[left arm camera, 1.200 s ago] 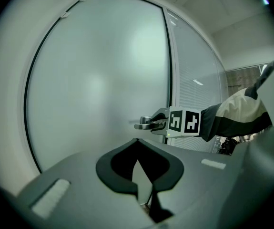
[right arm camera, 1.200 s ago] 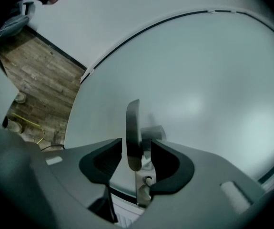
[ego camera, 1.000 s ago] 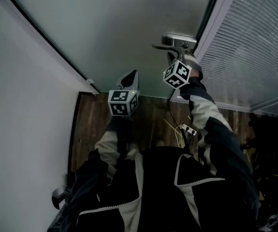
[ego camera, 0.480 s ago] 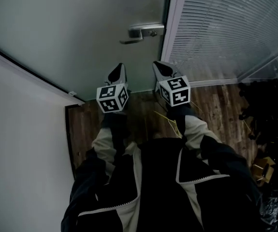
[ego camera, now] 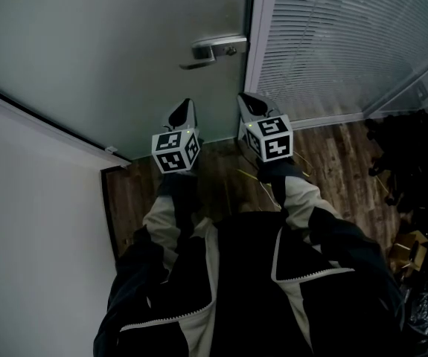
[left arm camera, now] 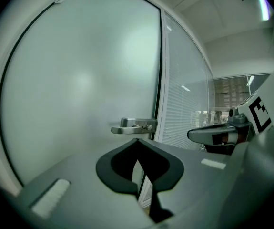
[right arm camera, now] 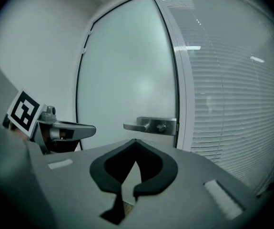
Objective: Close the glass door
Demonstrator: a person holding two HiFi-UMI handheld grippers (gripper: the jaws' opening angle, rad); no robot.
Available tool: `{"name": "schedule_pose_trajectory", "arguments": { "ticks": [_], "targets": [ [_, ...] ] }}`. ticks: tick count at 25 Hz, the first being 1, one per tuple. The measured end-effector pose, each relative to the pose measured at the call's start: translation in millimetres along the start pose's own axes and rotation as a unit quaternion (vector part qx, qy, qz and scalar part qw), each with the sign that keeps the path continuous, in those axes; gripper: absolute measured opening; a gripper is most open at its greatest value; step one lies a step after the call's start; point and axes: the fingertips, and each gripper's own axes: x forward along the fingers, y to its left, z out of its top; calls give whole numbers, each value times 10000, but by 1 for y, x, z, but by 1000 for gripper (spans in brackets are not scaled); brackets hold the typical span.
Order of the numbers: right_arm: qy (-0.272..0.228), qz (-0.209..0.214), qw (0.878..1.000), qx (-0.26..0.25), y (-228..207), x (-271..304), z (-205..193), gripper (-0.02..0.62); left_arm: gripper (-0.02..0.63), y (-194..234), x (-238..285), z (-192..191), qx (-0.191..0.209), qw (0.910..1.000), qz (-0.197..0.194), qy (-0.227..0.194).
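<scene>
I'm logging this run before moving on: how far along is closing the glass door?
Done, it seems: the glass door lies flush against its frame, with no gap showing along the edge by the handle. In hand: nothing. The left tongs and right tongs are both shut, empty and short of the door. Left: probably nothing, though whether the latch caught can't be seen.

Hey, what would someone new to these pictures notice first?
The big pale frosted glass door fills the upper left of the head view, its silver metal lever handle at its right edge beside a white slatted blind. Below it, the left claw and right claw, both shut and empty, point at the door.
</scene>
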Motion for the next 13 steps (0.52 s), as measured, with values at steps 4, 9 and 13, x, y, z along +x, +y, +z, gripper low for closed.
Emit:
{"name": "schedule_pose_trajectory", "arguments": {
  "ticks": [4,9,13],
  "targets": [
    [-21,-146,9998,-133,-10,1,4,2,0,10,-2,5,21,10000,51,-35],
    [-29,-210,9997,-71,-14,0,9,2,0,16,-3,9,56,9999,122,-52],
    [-43,-212,9997,-118,-10,0,7,2,0,15,-2,9,81,9999,88,-35]
  ]
}}
